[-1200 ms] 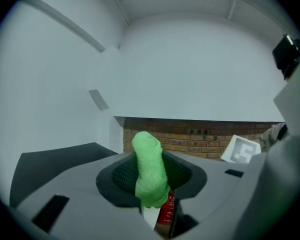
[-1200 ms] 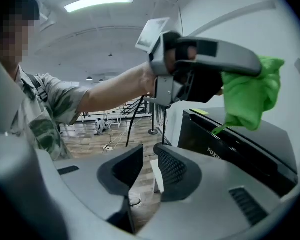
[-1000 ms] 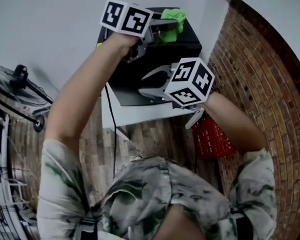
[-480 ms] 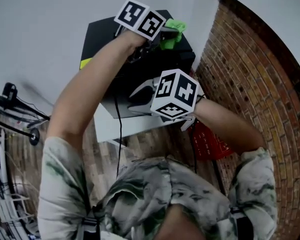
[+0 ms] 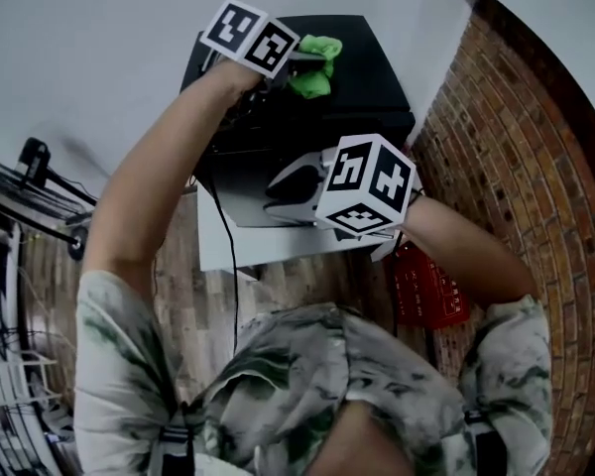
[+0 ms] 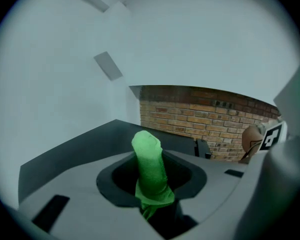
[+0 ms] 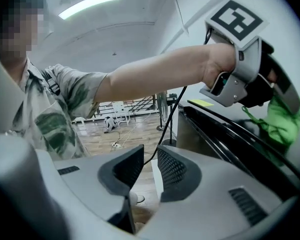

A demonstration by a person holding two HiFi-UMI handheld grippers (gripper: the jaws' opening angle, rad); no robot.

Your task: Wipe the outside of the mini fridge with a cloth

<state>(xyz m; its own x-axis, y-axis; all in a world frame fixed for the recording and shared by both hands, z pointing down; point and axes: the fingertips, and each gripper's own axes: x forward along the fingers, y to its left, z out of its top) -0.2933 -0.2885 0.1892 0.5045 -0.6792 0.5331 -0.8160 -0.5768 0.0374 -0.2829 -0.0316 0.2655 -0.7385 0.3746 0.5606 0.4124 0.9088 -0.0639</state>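
— Two grippers up. Which is nearest you?

— My right gripper [image 7: 150, 166]. Its jaws stand a narrow gap apart with nothing between them, and it hangs by the front of the mini fridge [image 5: 377, 87].

— And further out?

— My left gripper [image 5: 296, 64] is clamped on the green cloth [image 5: 315, 67], which lies on the fridge's top. Half a second ago the cloth sat at the top's right edge; now it's nearer the middle. I judge a stroke across the top is under way, with the sides and door still to do.
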